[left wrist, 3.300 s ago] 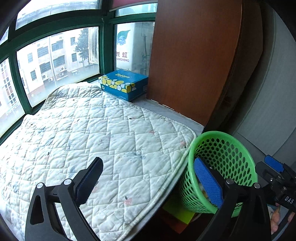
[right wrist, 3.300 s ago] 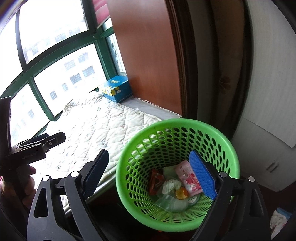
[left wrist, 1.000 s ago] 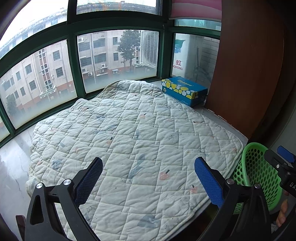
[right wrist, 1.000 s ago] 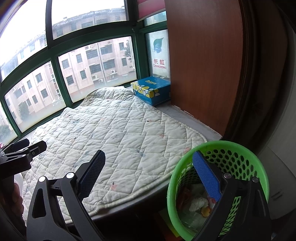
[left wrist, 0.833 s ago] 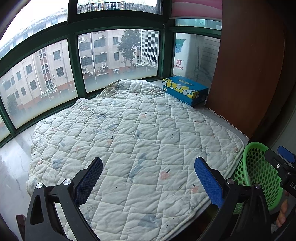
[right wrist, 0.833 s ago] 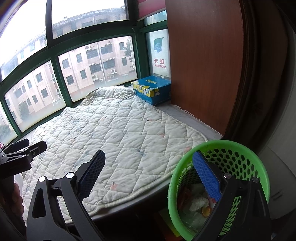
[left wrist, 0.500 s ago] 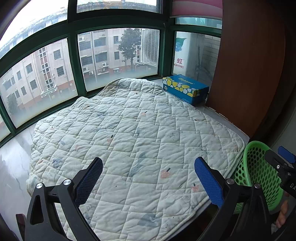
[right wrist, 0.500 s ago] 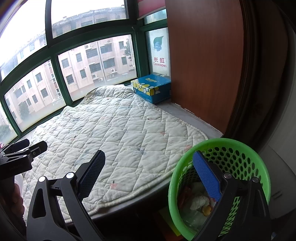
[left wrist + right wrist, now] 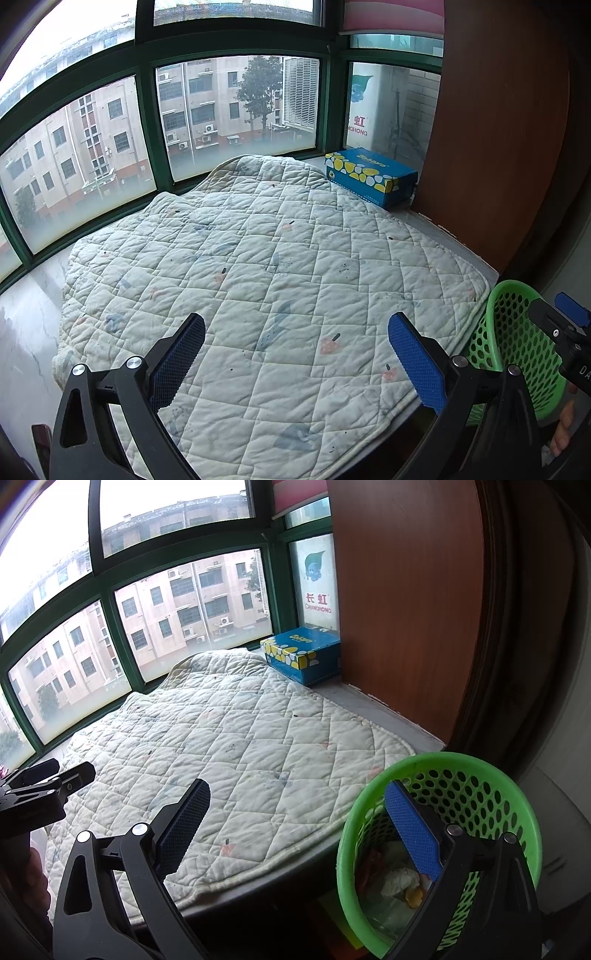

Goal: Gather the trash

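Note:
A green perforated basket (image 9: 480,775) stands on the floor beside the window ledge, at the lower right of the right wrist view. Several pieces of trash (image 9: 397,880) lie inside it. It also shows at the right edge of the left wrist view (image 9: 517,339). My right gripper (image 9: 295,830) is open and empty, its right finger over the basket's rim. My left gripper (image 9: 295,354) is open and empty above the near part of a white quilted mat (image 9: 258,277). No loose trash shows on the mat.
A blue and yellow tissue box (image 9: 369,177) sits at the far right corner of the ledge by a brown wooden panel (image 9: 491,129). Green-framed windows (image 9: 147,122) run behind the mat. Bare marble ledge (image 9: 26,325) lies left of the mat.
Since 3.3 s ago both grippers have pulled back and swung left from the basket toward the mat. In the last second there is only slight drift. Both stay open.

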A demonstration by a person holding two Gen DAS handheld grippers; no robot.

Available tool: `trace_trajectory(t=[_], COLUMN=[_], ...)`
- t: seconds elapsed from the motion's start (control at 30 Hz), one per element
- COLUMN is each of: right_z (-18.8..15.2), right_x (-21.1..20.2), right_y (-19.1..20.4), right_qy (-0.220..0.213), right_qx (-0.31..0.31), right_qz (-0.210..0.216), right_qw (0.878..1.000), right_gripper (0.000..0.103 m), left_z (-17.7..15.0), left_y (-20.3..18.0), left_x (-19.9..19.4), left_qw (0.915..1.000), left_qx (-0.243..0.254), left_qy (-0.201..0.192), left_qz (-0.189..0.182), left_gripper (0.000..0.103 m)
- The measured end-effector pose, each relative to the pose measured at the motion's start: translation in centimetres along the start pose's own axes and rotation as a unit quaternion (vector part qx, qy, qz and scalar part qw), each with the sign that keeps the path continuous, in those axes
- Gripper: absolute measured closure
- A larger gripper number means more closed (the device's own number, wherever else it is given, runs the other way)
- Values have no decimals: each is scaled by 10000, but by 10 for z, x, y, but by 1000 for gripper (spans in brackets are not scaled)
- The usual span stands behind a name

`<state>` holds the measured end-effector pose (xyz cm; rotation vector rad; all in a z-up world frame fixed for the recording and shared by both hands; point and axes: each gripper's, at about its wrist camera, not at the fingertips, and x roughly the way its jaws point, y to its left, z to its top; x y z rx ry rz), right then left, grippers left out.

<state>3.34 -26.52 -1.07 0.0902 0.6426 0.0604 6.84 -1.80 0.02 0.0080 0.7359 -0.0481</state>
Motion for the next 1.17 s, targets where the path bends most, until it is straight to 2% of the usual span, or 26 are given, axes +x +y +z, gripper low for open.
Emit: trace_trajectory(t=[1.17], right_z=[-5], right_x=[-3], right_y=[0], right_qy=[10], right_qx=[100], right_qz=[-11], right_qw=[9999], right_gripper=[8], left_z=[-2], left_y=[-6], left_x=[0], left_qw=[10000], left_qx=[51], left_qy=[-35], left_qz=[32], left_gripper=[7])
